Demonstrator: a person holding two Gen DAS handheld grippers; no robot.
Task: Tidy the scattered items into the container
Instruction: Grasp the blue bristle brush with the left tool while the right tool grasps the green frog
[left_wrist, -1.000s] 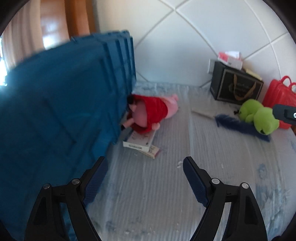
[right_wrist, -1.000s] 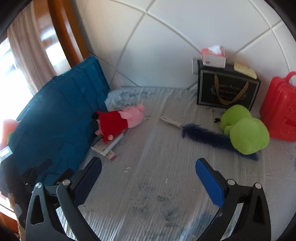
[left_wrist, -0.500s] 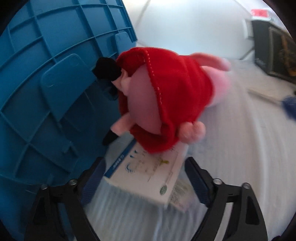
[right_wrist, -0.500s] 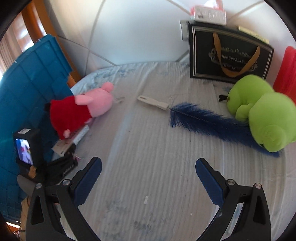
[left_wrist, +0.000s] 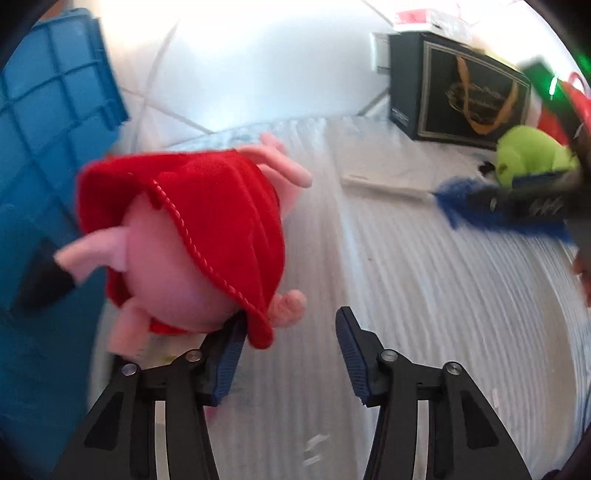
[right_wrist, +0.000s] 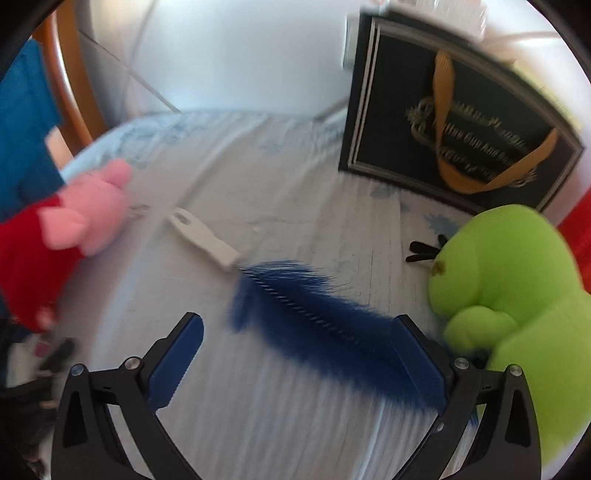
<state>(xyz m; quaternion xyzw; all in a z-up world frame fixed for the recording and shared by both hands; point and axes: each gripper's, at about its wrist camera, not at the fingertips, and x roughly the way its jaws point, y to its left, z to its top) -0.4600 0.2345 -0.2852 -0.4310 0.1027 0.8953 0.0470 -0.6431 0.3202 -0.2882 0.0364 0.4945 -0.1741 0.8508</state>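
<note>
Two plush toys, blue brush (right_wrist: 325, 325) on striped bedsheet (left_wrist: 424, 295), white padded wall (left_wrist: 258, 55)

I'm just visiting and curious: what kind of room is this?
Probably a bedroom: items lie on a quilted bed sheet before a padded white headboard, with a pink pig plush toy lying about.

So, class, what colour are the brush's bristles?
Dark blue bristles on a white handle; clearest in the right wrist view.

pig plush (left_wrist: 192, 240) blurred, crate (left_wrist: 48, 122) cropped
</note>
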